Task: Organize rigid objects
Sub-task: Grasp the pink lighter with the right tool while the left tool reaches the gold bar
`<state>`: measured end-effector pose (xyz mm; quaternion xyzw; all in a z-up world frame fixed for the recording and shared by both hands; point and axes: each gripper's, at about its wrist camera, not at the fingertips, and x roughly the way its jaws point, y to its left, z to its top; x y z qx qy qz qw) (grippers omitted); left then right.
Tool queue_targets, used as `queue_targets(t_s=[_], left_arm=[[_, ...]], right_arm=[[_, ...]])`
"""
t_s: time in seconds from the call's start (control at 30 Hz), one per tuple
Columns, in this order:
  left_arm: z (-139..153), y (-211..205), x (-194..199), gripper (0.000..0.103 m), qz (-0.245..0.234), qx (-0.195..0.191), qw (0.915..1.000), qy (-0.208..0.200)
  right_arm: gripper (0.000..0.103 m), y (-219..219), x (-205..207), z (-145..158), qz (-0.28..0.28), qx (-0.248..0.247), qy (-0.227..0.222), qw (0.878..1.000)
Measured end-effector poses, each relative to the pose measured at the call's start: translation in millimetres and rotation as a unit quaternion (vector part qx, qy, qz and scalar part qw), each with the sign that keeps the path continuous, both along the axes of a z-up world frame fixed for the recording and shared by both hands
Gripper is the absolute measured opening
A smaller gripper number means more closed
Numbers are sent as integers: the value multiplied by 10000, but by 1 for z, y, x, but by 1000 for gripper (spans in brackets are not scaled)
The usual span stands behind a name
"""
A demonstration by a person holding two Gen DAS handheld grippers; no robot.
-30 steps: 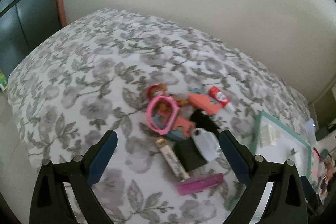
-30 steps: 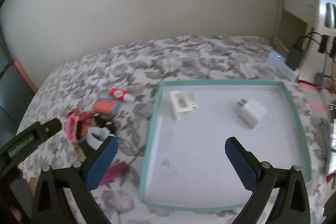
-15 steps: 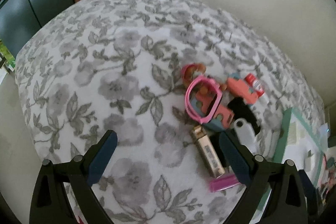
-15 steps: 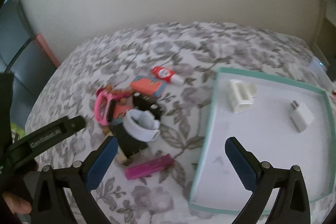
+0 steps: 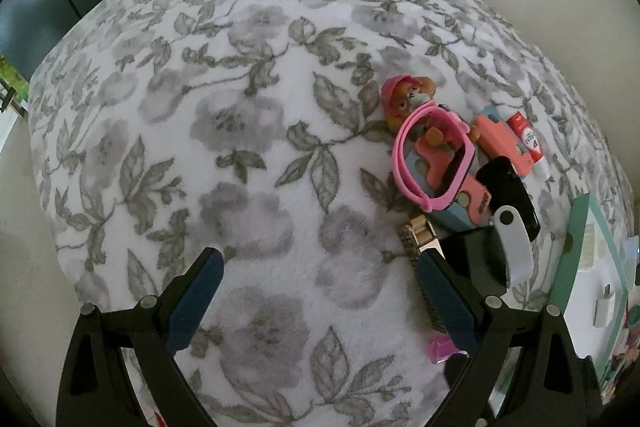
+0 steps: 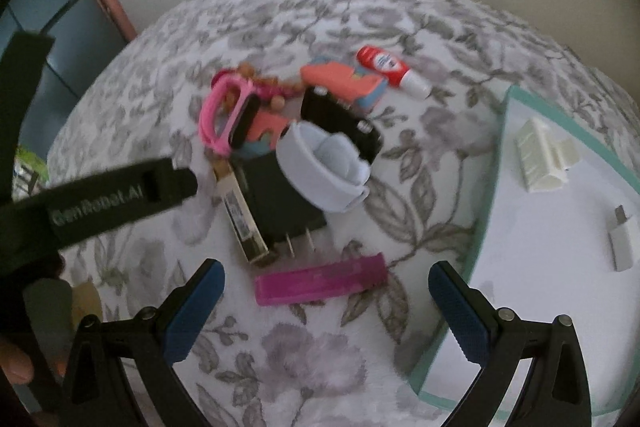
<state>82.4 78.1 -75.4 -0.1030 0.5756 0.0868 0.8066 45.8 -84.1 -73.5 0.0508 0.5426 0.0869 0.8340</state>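
Note:
A heap of small objects lies on the floral blanket [image 6: 320,359]: a magenta lighter [image 6: 320,281], a black plug adapter [image 6: 276,203], a white strap roll [image 6: 322,169], pink glasses [image 6: 224,115], a coral case [image 6: 340,81] and a red-and-white tube [image 6: 390,67]. My right gripper [image 6: 326,307] is open just in front of the lighter. My left gripper [image 5: 316,301] is open over bare blanket, left of the pink glasses [image 5: 432,159] and a toy figure [image 5: 404,95]. The gold stick [image 5: 420,235] is partly hidden by its right finger.
A teal-rimmed white tray [image 6: 490,187] at the right holds a white clip [image 6: 540,163] and a white charger [image 6: 622,239]. The other gripper's black body [image 6: 100,203] and a hand [image 6: 16,367] fill the left of the right wrist view. A wall runs behind the bed.
Both grippers have come down closer to the blanket. The right one swung left from the tray to the heap; the left one shifted left, so the heap sits at its right.

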Motion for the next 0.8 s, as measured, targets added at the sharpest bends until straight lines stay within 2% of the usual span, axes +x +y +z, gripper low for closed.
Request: queue_targets(t_s=[0.27,0.53,0.8], left_arm=[[-2,-1,2,98,-74,-17,10000,25],[-5,-3,4,98,-89,-55,9999,58],[-3,-8,3,98,-215,-52,9997,35]], right_arm=[[103,13,3,-20,262,-165,284,9991],[102,21,6,-27,299,-474,277,9980],[92,20,8,-27,257,-657,286,9971]])
